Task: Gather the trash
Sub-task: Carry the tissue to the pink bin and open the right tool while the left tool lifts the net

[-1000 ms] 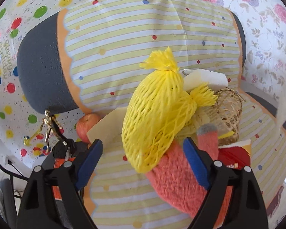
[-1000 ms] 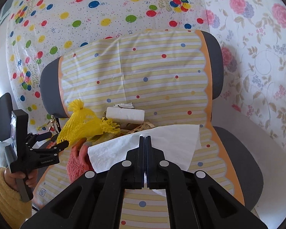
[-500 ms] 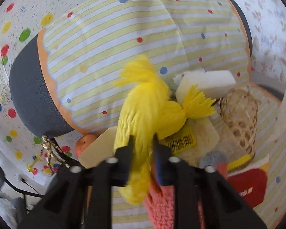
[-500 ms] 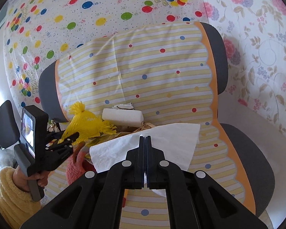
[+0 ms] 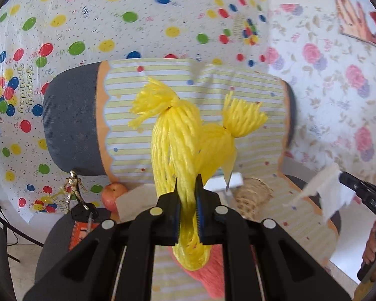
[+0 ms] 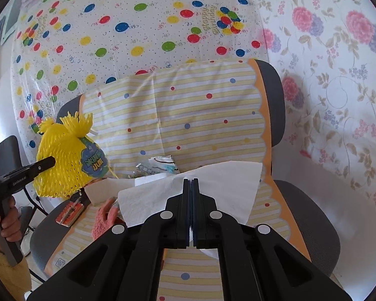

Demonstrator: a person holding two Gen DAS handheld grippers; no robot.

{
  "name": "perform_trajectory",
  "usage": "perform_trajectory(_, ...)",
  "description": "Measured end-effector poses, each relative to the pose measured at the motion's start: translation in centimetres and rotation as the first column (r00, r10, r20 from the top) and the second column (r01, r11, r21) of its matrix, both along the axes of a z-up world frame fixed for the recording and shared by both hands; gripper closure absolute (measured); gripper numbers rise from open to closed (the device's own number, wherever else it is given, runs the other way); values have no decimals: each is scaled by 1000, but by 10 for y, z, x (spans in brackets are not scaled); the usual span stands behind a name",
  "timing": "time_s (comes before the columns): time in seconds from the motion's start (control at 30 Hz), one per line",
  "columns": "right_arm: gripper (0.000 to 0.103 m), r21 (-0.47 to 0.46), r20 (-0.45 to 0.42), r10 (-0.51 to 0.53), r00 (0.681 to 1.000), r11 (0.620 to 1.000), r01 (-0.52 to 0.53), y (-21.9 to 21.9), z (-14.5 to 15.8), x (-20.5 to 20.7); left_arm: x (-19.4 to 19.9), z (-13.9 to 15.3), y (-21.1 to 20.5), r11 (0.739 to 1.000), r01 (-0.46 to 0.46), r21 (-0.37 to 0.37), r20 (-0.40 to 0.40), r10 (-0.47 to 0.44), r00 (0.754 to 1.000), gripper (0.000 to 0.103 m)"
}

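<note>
A yellow mesh net bag (image 5: 185, 135) with two tufted ends hangs in the air in front of the chair back. My left gripper (image 5: 187, 183) is shut on its lower part, and the mesh is squeezed between the blue pads. The right wrist view shows the same net bag (image 6: 60, 165) at the left, with a blue-green label, lifted off the seat. My right gripper (image 6: 191, 183) is shut on a white paper tissue (image 6: 213, 175) that spreads out beyond its fingers. In the left wrist view the tissue (image 5: 323, 195) shows at the right edge.
The chair (image 6: 188, 115) wears a yellow-striped dotted cover. On its seat lie a pink knitted glove (image 6: 101, 220), a wicker ball (image 5: 253, 195), a white block (image 5: 234, 179), an apple (image 5: 114, 192) and a beige card (image 5: 132, 200). An orange box (image 6: 70, 213) sits at the seat's left edge.
My left gripper closed on the yellow net bag and lifted it off the pile on the seat. My right gripper, with the tissue in it, rose slightly.
</note>
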State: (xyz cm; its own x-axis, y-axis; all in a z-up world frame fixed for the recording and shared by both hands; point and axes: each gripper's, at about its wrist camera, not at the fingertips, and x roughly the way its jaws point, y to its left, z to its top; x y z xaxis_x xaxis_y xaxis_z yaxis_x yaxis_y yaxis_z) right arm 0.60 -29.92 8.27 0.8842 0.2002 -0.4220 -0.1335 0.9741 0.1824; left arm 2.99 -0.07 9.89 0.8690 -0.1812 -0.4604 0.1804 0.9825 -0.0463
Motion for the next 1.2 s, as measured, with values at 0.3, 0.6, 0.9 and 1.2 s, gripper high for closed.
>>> perform_trajectory(0.3,101,-26,-76,-154,985,988,153,-36,-16,-92,-60,-37,-83,978,208,-32,-43,-210,977,95)
perform_trajectory(0.6,101,-139,-214,-335,918,940,311,-63,-75,-165,-100,-78,-158,914,400,-59,-87,-404,910,95)
perform_trajectory(0.9,96,-87,-376,-369,850,927,364,-94,-142,-168,-103,-100,-183,895,444,-42,-159,-444,882,95)
perform_trajectory(1.2,73,-64,-431,-361,827,927,371,-114,-166,-143,-93,-111,-191,894,446,-37,-200,-444,874,95)
